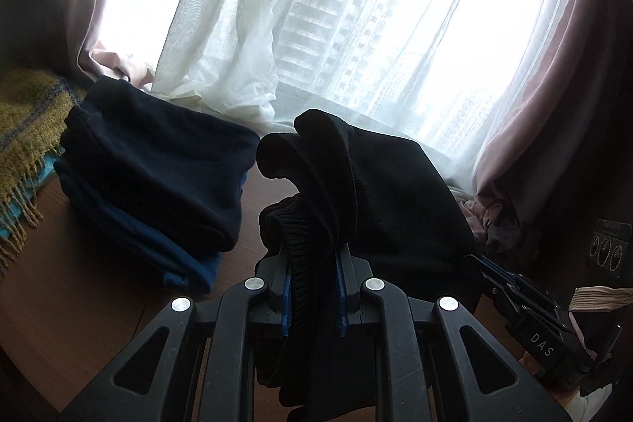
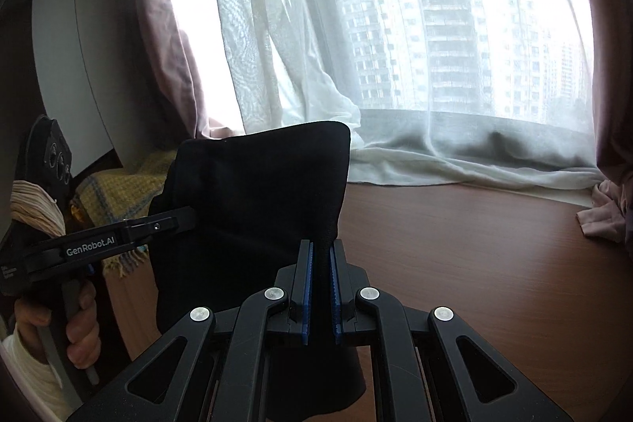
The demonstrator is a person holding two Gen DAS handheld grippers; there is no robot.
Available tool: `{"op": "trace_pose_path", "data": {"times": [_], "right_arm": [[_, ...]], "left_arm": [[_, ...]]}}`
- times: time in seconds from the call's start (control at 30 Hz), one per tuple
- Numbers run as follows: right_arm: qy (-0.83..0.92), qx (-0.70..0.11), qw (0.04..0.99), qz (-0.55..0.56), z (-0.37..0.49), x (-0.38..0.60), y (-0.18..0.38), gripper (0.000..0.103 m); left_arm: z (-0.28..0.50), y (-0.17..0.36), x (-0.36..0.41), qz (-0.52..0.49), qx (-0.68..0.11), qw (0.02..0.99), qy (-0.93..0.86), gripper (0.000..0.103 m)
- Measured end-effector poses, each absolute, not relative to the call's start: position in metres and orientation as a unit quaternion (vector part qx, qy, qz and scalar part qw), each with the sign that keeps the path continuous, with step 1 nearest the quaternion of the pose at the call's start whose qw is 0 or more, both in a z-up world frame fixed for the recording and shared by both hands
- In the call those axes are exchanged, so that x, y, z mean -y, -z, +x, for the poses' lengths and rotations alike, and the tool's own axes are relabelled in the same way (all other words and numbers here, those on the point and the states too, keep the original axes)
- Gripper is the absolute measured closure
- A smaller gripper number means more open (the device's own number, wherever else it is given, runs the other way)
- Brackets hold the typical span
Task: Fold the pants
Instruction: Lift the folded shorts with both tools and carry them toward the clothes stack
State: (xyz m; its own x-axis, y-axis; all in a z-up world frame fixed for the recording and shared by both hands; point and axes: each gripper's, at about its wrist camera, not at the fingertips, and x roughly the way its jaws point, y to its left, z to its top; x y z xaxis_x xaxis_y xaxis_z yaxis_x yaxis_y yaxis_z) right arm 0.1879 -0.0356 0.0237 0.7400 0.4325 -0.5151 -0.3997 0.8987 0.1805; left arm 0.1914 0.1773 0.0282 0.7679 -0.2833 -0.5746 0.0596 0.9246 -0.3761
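Both jaws clamp black pants [image 1: 395, 192]: left gripper [image 1: 314, 275] on bunched ribbed hem, right gripper [image 2: 320, 263] on thin edge.
Pants hang above the table [image 2: 474, 244]; I'd keep both edges level and taut, clear of the folded stack [image 1: 158, 161].

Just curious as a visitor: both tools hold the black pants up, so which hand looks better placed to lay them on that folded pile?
Probably left. The pile lies just beside the left tool; the right wrist view shows no pile.
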Motion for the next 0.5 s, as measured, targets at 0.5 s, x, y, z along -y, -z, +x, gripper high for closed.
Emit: {"op": "trace_pose_path", "data": {"times": [0.5], "right_arm": [[-0.151, -0.273, 0.948, 0.066, 0.212, -0.086, -0.027, 0.094]], "left_arm": [[0.261, -0.055, -0.298, -0.110, -0.341, 0.919, 0.166, 0.085]]}}
